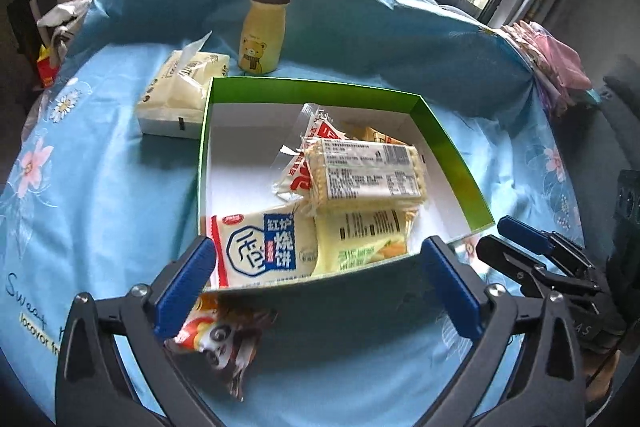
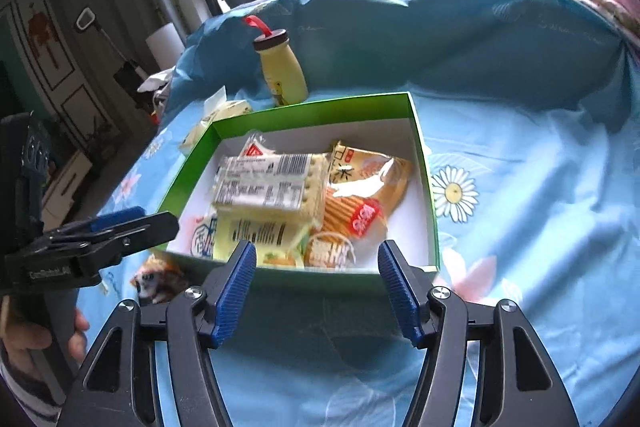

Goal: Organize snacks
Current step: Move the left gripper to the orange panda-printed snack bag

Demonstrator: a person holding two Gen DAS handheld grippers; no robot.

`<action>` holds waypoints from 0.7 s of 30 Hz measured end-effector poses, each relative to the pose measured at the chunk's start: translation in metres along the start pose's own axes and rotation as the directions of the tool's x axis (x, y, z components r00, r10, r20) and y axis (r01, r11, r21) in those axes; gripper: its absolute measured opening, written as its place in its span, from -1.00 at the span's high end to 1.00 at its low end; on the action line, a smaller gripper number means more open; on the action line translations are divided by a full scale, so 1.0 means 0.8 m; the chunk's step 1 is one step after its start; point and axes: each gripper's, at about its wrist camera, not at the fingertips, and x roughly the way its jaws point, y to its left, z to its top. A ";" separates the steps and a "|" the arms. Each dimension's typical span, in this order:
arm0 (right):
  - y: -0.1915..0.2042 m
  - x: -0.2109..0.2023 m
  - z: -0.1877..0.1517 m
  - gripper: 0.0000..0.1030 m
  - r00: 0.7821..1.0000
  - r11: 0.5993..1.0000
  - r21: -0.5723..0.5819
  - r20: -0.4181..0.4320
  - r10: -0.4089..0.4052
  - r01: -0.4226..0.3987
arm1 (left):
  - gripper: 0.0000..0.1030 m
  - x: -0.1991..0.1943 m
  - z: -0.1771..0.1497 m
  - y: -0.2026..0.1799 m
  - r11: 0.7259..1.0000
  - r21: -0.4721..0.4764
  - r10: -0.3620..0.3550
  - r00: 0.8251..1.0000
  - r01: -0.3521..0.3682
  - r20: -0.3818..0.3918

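Note:
A green box with a white inside sits on the blue flowered cloth and holds several snack packets. A clear cracker packet lies on top, and a white and blue biscuit packet leans at the near wall. Orange packets fill the box's right side. A panda snack packet lies outside on the cloth, just under my left gripper's left finger. My left gripper hangs wide open over the near wall, holding nothing. My right gripper is open beside it, also with nothing in it.
A yellow bear bottle with a red loop stands behind the box. A pale tissue pack lies left of it. Folded pink cloth sits at the far right. The blue cloth rises into a hump before the window.

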 end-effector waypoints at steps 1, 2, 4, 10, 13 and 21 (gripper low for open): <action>0.001 -0.005 -0.004 -0.24 1.000 1.000 0.002 0.002 -0.004 0.004 | -0.99 -0.004 -0.003 -0.002 1.000 0.006 0.001 1.000 -0.001 0.004; 0.002 -0.009 -0.007 -0.24 1.000 1.000 0.004 0.005 -0.003 0.003 | -0.99 -0.008 -0.005 -0.003 1.000 0.011 0.002 1.000 -0.002 0.008; 0.006 -0.020 -0.014 -0.24 1.000 1.000 0.005 0.015 0.000 0.000 | -0.99 -0.019 -0.010 -0.006 0.999 0.031 0.010 1.000 -0.010 0.025; 0.024 -0.049 -0.030 -0.25 0.999 1.000 -0.003 0.040 0.005 -0.005 | -0.99 -0.053 -0.027 -0.013 0.998 0.065 0.015 0.997 -0.020 0.070; 0.034 -0.062 -0.037 -0.25 0.999 1.000 -0.009 0.051 0.010 -0.009 | -0.99 -0.068 -0.034 -0.014 0.997 0.069 0.013 0.997 -0.018 0.079; 0.057 -0.080 -0.054 -0.25 0.998 1.000 -0.012 0.057 0.030 -0.029 | -0.99 -0.092 -0.053 -0.007 0.998 0.053 0.014 0.996 -0.019 0.089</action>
